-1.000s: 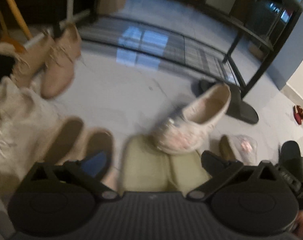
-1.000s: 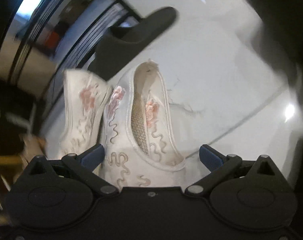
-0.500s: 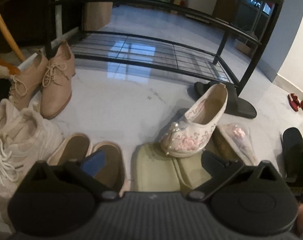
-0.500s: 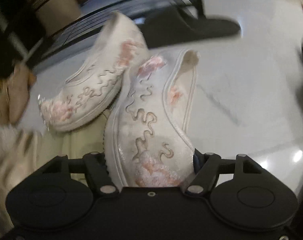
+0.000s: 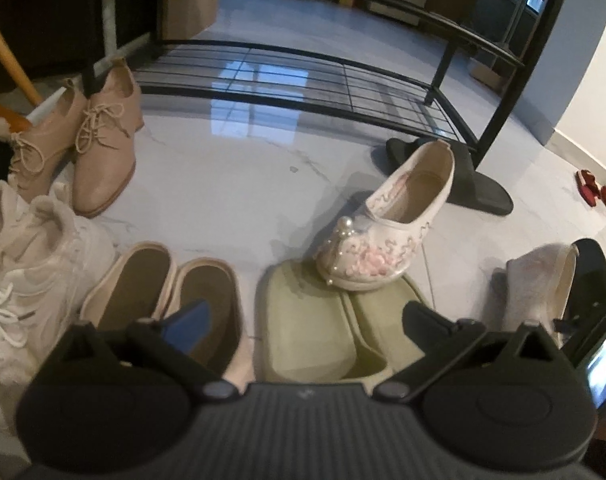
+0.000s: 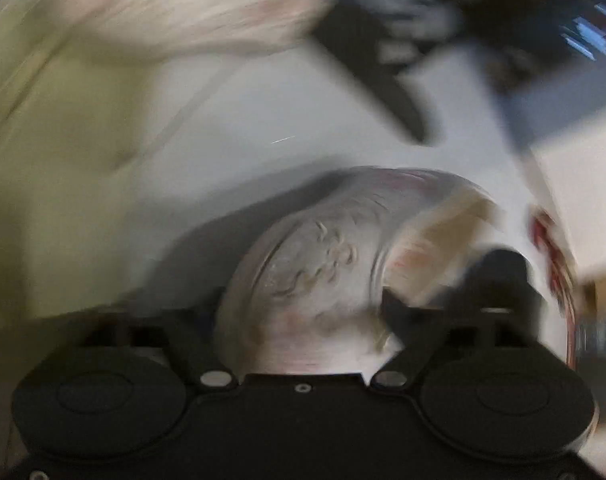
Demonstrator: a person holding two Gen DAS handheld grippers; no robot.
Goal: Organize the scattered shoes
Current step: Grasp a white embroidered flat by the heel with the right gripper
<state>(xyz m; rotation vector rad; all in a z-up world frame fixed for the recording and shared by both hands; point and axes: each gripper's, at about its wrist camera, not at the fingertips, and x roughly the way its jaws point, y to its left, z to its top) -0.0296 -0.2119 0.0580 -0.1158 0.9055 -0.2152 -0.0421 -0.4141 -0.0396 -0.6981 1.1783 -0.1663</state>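
Observation:
A white embroidered shoe (image 5: 391, 220) with pink flowers and pearls rests its toe on a pair of green slippers (image 5: 323, 320). Its mate (image 6: 327, 272) sits between the fingers of my right gripper (image 6: 303, 320), which is shut on it; that view is heavily blurred. The held shoe (image 5: 539, 288) also shows at the right edge of the left wrist view, beside the right gripper's body. My left gripper (image 5: 303, 320) hangs open above the green slippers and a beige slip-on pair (image 5: 167, 292), holding nothing. Behind stands a black metal shoe rack (image 5: 303, 76).
Pink lace-up shoes (image 5: 91, 140) stand at the left by the rack's leg. White sneakers (image 5: 27, 264) lie at the near left. A black slide (image 5: 463, 180) lies by the rack's right leg. Red sandals (image 5: 603, 196) sit by the far right wall.
My right gripper closed on the embroidered shoe, lifted it away from its mate and swung it right. The left gripper's view tilted up and steadied.

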